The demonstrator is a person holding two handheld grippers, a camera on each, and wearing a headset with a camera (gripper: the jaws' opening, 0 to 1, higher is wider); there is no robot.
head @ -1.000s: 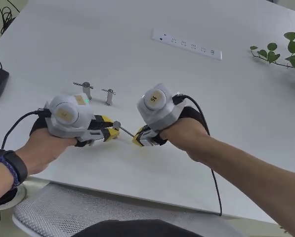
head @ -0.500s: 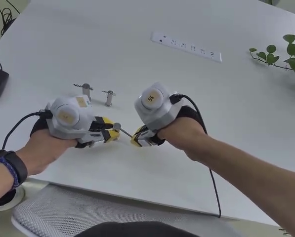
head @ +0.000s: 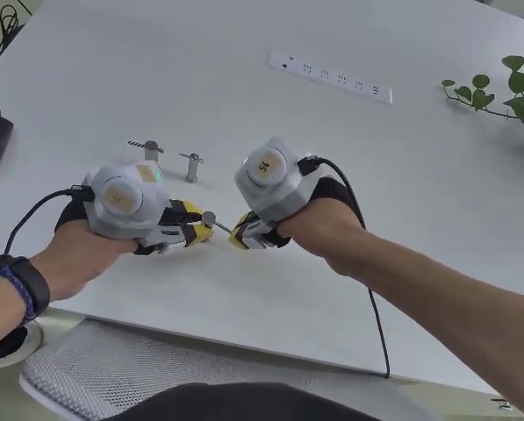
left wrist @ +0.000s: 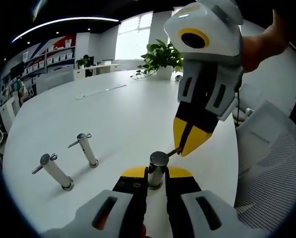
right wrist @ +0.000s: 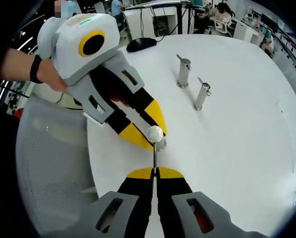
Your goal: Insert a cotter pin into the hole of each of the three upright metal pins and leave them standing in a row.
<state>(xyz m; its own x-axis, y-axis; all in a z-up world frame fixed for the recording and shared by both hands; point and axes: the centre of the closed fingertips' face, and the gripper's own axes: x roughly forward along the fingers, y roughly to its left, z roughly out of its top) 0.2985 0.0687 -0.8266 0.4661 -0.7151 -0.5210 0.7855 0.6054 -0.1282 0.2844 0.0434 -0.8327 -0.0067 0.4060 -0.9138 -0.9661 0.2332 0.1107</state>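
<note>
My left tongs (left wrist: 156, 174) are pressed shut on the third metal pin (left wrist: 158, 161). They pinch its round body just under the flat top. It is low over the white table (head: 349, 167), close to me, but I cannot tell if its foot touches. My right tongs (right wrist: 154, 172) are pressed together on the cotter pin (right wrist: 154, 154), a thin bit of wire that pokes straight out of the tips toward the top of the metal pin. The wire's end looks to be right at the side hole, maybe just going in, but it is too small for me to be sure. I think the metal pin is hard, smooth and a bit heavy for its size. Being round, it could spin or slip, so a firm hold on the body below the hole is best, and that leaves the hole free. The cotter pin is very light and I think it bends easily, so I should hold it near its loop end and push softly in a straight line. Farther back, one finished pin (left wrist: 87, 148) and a second finished pin (left wrist: 56, 172) stand near each other, each with a wire through its top.
</note>
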